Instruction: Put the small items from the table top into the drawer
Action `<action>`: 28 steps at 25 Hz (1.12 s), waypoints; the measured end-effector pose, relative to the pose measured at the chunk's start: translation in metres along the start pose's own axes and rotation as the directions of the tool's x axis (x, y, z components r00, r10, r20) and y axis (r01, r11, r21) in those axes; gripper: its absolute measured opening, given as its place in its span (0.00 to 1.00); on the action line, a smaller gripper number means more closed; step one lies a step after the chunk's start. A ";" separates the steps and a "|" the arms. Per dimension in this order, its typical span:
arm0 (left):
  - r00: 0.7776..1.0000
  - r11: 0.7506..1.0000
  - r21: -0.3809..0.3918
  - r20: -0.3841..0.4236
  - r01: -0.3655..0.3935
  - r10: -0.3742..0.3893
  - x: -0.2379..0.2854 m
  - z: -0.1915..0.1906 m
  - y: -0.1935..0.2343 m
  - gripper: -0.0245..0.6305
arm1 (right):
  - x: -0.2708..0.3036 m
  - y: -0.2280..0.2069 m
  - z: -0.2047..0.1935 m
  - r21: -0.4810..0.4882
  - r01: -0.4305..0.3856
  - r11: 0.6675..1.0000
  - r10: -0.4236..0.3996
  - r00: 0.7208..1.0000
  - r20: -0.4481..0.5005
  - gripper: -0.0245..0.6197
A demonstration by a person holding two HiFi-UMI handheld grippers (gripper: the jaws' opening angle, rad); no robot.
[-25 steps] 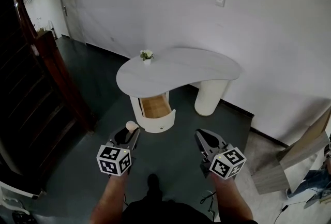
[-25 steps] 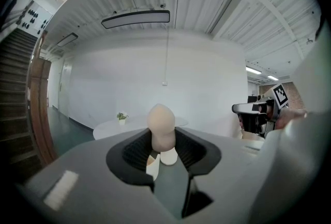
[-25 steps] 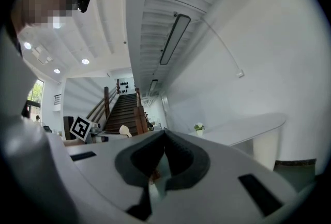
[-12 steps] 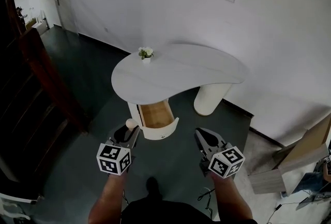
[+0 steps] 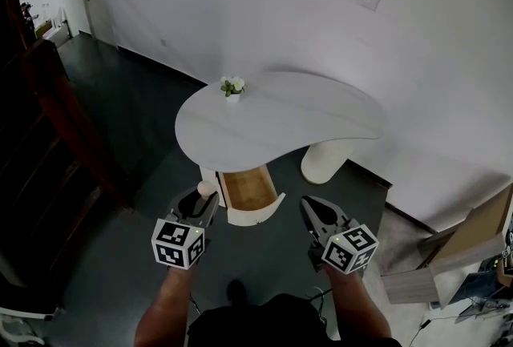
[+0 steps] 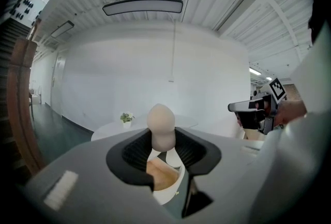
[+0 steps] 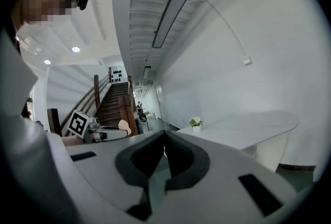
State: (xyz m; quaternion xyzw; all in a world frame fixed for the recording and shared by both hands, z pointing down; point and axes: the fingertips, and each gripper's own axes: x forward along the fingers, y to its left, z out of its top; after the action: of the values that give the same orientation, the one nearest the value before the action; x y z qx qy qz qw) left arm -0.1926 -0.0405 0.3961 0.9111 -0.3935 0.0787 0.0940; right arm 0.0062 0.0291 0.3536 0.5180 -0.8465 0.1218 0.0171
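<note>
A white kidney-shaped table carries a small potted plant at its far left. Under it a wooden-lined drawer stands pulled out. My left gripper is shut on a small beige pear-shaped item, just left of the drawer's front and short of it. In the left gripper view that item stands upright between the pads, with the drawer below it. My right gripper is shut and holds nothing, to the right of the drawer. The right gripper view shows its tips meeting.
The floor is dark grey and a white wall runs behind the table. A dark wooden staircase rises on the left. Wooden boards and clutter lie at the right. The table's thick white leg stands right of the drawer.
Both grippers have moved forward together toward the table, so the drawer now lies close in front of them. The left gripper still holds the beige item; the right stays shut.
</note>
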 end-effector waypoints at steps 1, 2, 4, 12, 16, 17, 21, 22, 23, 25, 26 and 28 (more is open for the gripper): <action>1.000 1.000 -0.004 0.001 -0.003 0.003 0.001 0.000 0.004 0.26 | 0.005 0.001 -0.001 -0.001 -0.005 1.000 0.005 1.000 -0.006 0.05; 1.000 1.000 -0.010 0.002 -0.007 0.007 0.002 0.001 0.008 0.26 | 0.009 0.002 -0.001 -0.002 -0.010 1.000 0.010 1.000 -0.014 0.05; 1.000 1.000 -0.018 0.004 -0.013 0.013 0.003 0.001 0.014 0.26 | 0.017 0.004 -0.001 -0.009 -0.021 1.000 0.021 0.999 -0.027 0.05; 0.999 0.999 -0.023 -0.016 -0.039 0.038 0.025 -0.002 0.025 0.26 | 0.046 -0.016 0.000 -0.004 -0.065 0.998 0.064 0.997 -0.036 0.05; 0.997 0.997 -0.019 -0.037 -0.073 0.073 0.045 -0.002 0.026 0.26 | 0.060 -0.039 -0.002 0.022 -0.105 0.994 0.105 0.994 -0.039 0.05; 0.995 0.996 -0.020 -0.043 -0.085 0.084 0.052 -0.003 0.026 0.26 | 0.063 -0.045 -0.002 0.027 -0.120 0.992 0.121 0.992 -0.040 0.05; 0.989 0.991 -0.039 -0.076 -0.128 0.125 0.090 -0.003 0.020 0.26 | 0.076 -0.087 0.000 0.039 -0.159 0.986 0.161 0.985 -0.054 0.05; 0.988 0.990 -0.042 -0.083 -0.136 0.132 0.101 -0.002 0.017 0.26 | 0.079 -0.102 0.001 0.046 -0.165 0.985 0.167 0.984 -0.056 0.05; 0.986 0.989 -0.043 -0.089 -0.143 0.139 0.112 -0.001 0.014 0.26 | 0.083 -0.116 0.002 0.052 -0.171 0.984 0.174 0.983 -0.058 0.05; 0.983 0.986 -0.043 -0.096 -0.159 0.154 0.132 0.003 0.009 0.26 | 0.089 -0.141 0.004 0.063 -0.187 0.980 0.191 0.980 -0.062 0.05; 0.982 0.985 -0.044 -0.098 -0.168 0.163 0.140 0.005 0.006 0.26 | 0.092 -0.152 0.005 0.069 -0.197 0.978 0.201 0.978 -0.064 0.05; 0.978 0.981 -0.042 -0.101 -0.187 0.182 0.154 0.008 0.000 0.26 | 0.096 -0.171 0.005 0.081 -0.217 0.973 0.223 0.973 -0.066 0.05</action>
State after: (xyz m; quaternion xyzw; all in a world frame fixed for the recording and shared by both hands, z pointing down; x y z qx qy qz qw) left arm -0.0871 -0.1507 0.4216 0.8630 -0.4734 0.1208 0.1285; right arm 0.1132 -0.1301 0.3961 0.4163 -0.8925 0.1729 0.0161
